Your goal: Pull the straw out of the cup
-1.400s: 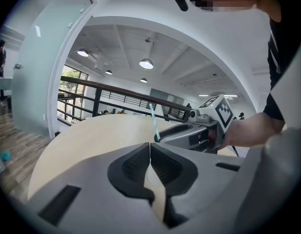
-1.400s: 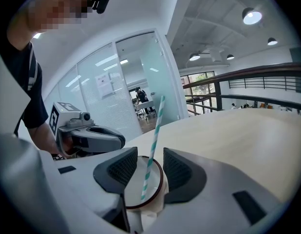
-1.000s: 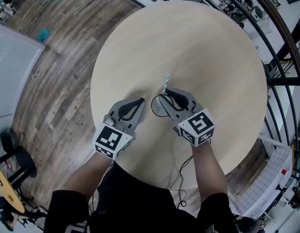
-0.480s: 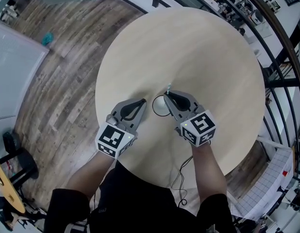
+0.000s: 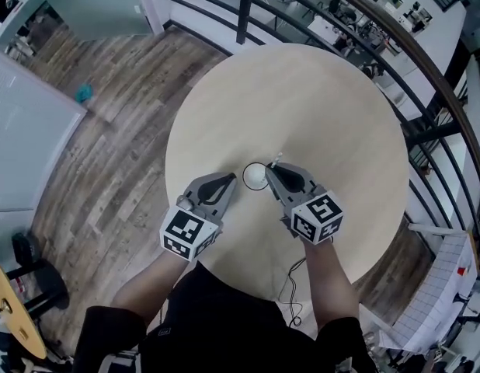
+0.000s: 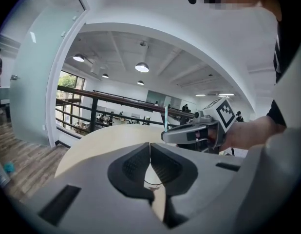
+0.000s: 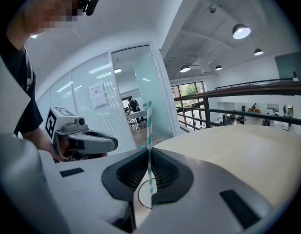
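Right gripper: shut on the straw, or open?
Shut. The right gripper has just closed; its jaws pinch the striped straw standing upright between them.

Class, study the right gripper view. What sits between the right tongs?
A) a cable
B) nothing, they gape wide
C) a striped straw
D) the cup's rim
C: the right tongs, whose jaws have just been closing, pinch the teal-and-white striped straw, which stands upright between them.

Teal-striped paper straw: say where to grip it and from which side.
Grip the teal-striped paper straw on its shaft above the clear cup, coming from the side. It stands nearly upright and thin, so a side pinch leaves a straight pull up. The right tool has just closed its jaws on it so.
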Demonstrator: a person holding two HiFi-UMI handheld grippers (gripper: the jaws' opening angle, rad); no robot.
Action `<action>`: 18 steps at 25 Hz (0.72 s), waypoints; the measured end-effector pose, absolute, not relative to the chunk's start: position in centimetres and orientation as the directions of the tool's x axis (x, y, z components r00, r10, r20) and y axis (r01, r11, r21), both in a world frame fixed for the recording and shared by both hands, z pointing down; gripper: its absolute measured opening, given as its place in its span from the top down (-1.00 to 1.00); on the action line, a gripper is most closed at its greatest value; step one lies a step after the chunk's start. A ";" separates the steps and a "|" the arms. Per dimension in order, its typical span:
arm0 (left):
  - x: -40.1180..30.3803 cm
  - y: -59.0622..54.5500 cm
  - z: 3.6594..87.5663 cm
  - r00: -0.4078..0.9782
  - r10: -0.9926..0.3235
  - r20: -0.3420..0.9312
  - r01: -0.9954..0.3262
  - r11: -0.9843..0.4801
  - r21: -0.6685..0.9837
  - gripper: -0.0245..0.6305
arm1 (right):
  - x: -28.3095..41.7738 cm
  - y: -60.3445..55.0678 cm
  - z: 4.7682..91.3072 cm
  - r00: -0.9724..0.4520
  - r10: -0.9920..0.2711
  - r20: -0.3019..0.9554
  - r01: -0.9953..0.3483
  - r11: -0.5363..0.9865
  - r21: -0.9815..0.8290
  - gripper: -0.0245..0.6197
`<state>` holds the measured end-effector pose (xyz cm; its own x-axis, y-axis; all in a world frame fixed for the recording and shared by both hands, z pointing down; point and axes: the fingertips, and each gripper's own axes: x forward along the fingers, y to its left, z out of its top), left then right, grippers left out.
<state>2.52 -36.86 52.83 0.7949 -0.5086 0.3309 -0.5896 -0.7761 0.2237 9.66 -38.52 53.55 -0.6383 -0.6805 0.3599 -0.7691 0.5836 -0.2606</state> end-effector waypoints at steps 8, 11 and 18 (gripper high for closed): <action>2.3 -34.3 48.7 0.846 -0.433 0.311 -0.504 -0.841 0.199 0.90 | 9.2 -35.4 47.1 -0.584 -0.761 0.282 -0.811 0.535 -0.235 0.82; 3.3 -33.3 47.4 0.876 -0.382 0.293 -0.445 -0.875 0.190 0.90 | 9.7 -33.5 45.0 -0.539 -0.804 0.251 -0.840 0.492 -0.227 0.83; 5.8 -29.9 44.5 0.924 -0.278 0.263 -0.328 -0.929 0.170 0.90 | 11.2 -27.9 40.9 -0.437 -0.878 0.194 -0.892 0.397 -0.215 0.83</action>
